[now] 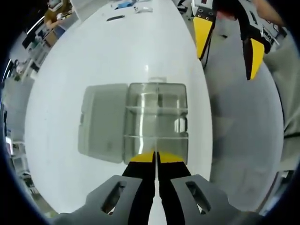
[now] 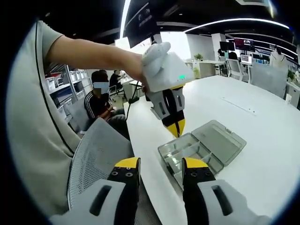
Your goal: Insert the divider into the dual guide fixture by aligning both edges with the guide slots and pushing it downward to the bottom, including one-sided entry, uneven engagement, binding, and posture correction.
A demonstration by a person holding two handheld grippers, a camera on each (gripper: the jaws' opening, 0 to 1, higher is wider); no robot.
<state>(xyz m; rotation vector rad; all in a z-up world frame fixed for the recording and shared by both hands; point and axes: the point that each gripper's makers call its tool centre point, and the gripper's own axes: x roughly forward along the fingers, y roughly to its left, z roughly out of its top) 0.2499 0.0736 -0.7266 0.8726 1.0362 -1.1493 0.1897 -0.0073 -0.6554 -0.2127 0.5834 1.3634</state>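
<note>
1. Left gripper (image 1: 155, 158): fingers pressed together, yellow tips nearly touching, nothing visibly held between them. Poised over the near edge of the box (image 1: 157, 123); contact with the box cannot be told.
2. Same gripper in the right gripper view (image 2: 175, 127): pointed down, tips together above the box (image 2: 190, 152), held by a hand (image 2: 157, 63) in a white glove.
3. Right gripper (image 2: 161, 169): fingers spread wide, gripping nothing, held off the edge of the surface (image 2: 262, 140), near the box but apart from it.
4. Same gripper in the left gripper view (image 1: 229, 40): upper right, fingers apart, beyond the edge of the surface (image 1: 117, 56).
5. Box: clear plastic, open, resting on the white surface, lid (image 1: 103, 123) folded flat beside it and hinged to it.
6. Dividers (image 1: 157, 110): clear cross walls seated inside the box, splitting it into compartments. Which one is the task's divider, and how deep it sits in its slots, cannot be told.
7. Chair (image 2: 96, 157): grey mesh back, beside the surface, behind the right gripper's left finger.
8. Background: seated person (image 2: 99, 101) behind the chair; small dark items (image 1: 115, 18) at the far end of the surface.
</note>
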